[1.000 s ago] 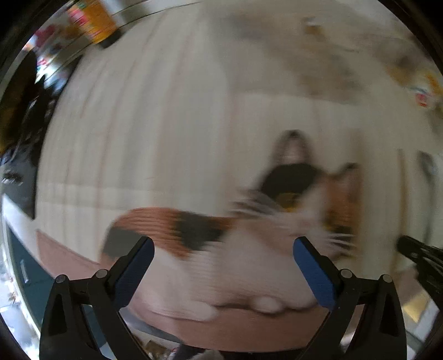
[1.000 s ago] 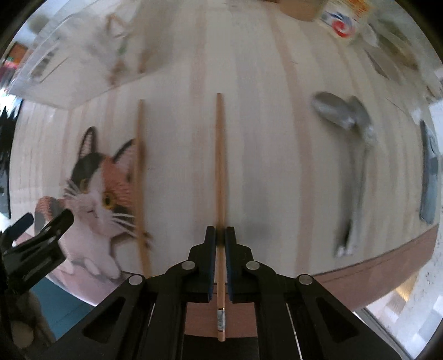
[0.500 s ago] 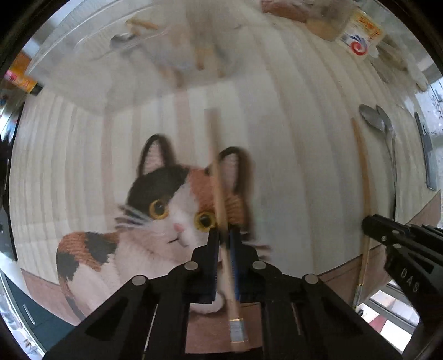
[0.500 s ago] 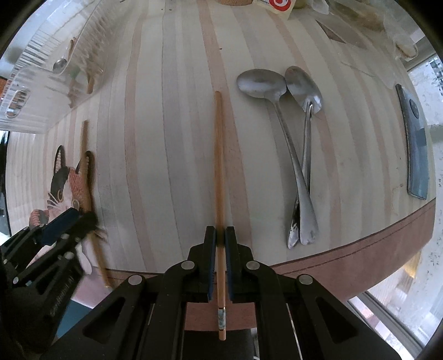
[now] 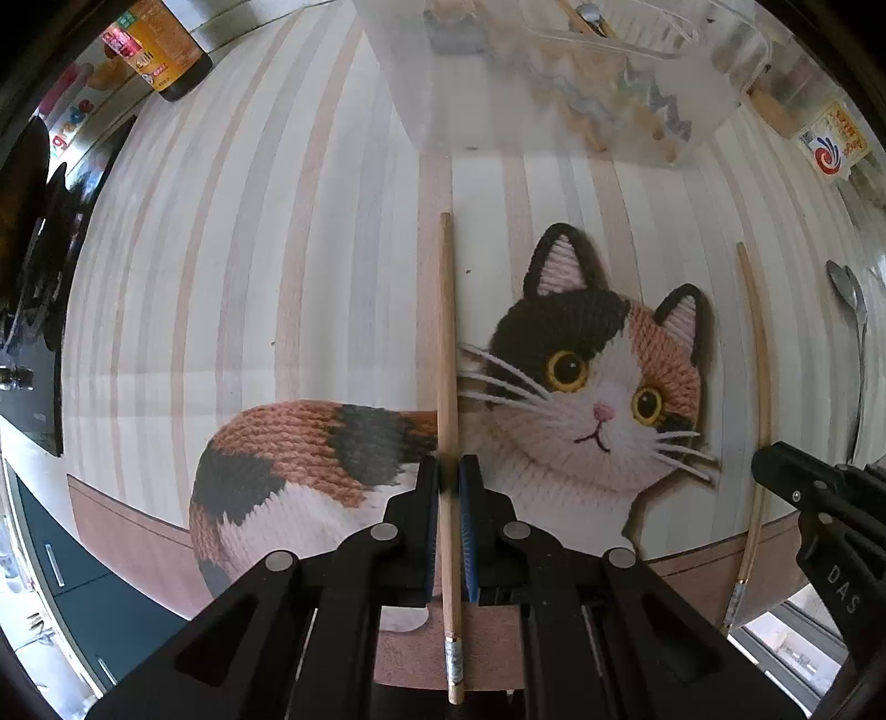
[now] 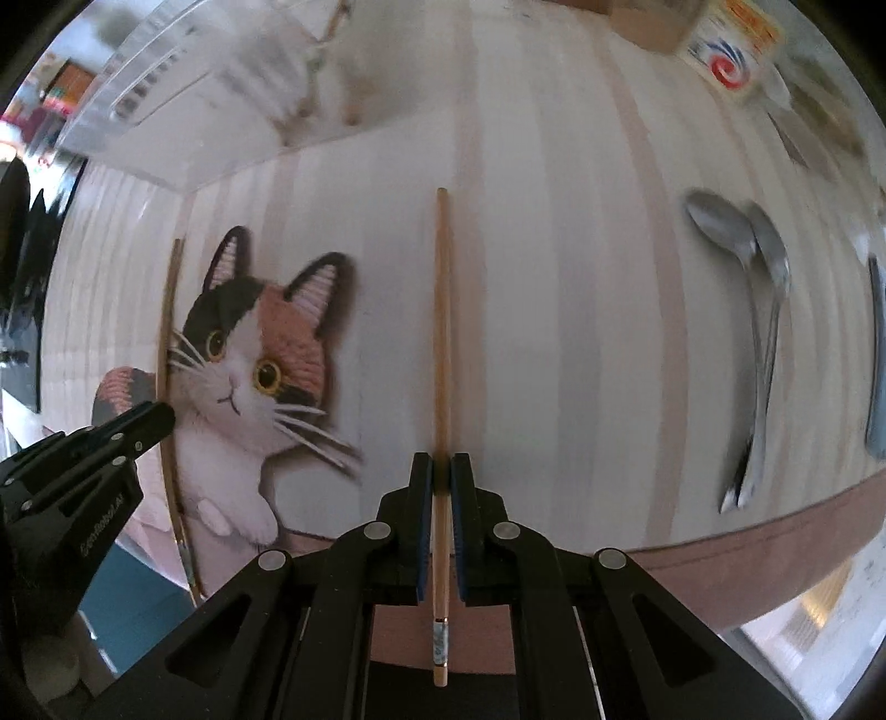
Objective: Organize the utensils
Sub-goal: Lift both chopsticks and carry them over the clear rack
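Wooden chopstick (image 5: 446, 354) clamped, mat edge (image 5: 133, 531) near

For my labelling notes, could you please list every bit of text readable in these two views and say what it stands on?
"DAS": on the side of the right gripper, seen from the left wrist.
Left gripper: white lettering, too blurred to read.
Dark bottle: yellow label, print too small.
Packet with red-blue swirl logo: lettering unreadable.

spoons (image 6: 761, 310) blurred, clear organizer (image 5: 581, 83) cut off
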Demonstrator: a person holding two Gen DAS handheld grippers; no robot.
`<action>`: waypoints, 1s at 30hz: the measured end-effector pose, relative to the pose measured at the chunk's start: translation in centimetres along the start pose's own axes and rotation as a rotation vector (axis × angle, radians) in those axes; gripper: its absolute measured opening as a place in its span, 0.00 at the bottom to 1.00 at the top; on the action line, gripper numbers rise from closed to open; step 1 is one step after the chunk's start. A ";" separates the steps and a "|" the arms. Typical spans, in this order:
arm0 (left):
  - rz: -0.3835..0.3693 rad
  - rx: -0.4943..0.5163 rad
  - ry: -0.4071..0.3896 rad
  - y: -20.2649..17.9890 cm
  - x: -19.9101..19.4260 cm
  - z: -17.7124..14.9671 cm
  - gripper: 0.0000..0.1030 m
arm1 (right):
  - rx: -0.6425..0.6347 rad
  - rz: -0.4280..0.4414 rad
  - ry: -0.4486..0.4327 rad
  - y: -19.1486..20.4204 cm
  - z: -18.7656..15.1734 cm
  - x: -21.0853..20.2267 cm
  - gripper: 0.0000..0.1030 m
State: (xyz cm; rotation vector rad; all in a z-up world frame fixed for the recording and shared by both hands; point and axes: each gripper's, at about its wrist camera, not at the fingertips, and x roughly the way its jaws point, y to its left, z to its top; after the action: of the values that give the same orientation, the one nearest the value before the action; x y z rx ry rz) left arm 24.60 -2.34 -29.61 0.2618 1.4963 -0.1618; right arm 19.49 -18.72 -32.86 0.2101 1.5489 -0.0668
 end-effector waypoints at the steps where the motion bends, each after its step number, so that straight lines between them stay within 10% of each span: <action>1: 0.002 -0.001 -0.002 -0.2 0.0 -0.3 0.05 | 0.003 0.003 0.013 0.1 0.1 -0.1 0.07; 30: -0.010 -0.029 -0.023 0.6 0.0 -0.7 0.05 | -0.045 -0.047 0.041 0.4 -0.8 -0.1 0.08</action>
State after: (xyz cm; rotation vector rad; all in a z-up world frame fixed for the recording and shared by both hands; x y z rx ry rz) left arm 24.04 -1.58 -29.65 0.2283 1.4764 -0.1502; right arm 18.75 -18.15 -32.72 0.1408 1.5949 -0.0648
